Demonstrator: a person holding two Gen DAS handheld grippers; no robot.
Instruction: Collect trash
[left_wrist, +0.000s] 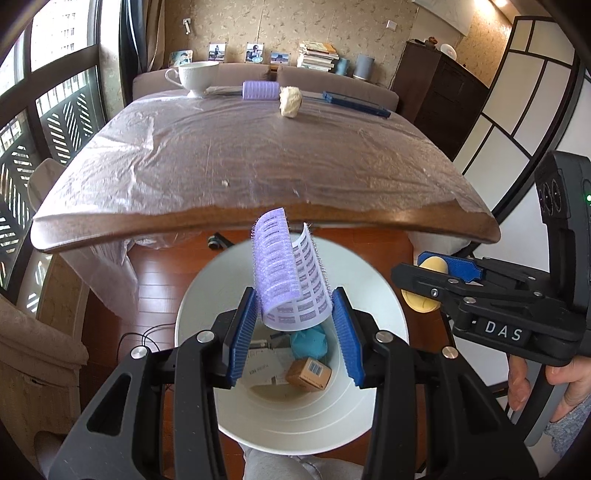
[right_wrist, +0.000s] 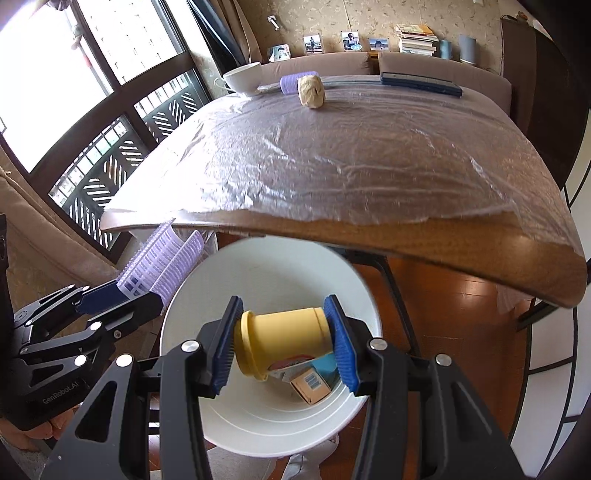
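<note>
At lower centre of the left wrist view, a split purple hair roller (left_wrist: 288, 273) is gripped in the left claw (left_wrist: 295, 332), held directly above the white bin (left_wrist: 380, 295). In the right wrist view a yellow cup (right_wrist: 284, 343) is clamped endwise in the right claw (right_wrist: 284, 347), over the same bin. The drop step appears to be in hand; both claws must next be opened. A crumpled paper ball (left_wrist: 290, 101), probably trash, is left on the desk (left_wrist: 221, 166).
</note>
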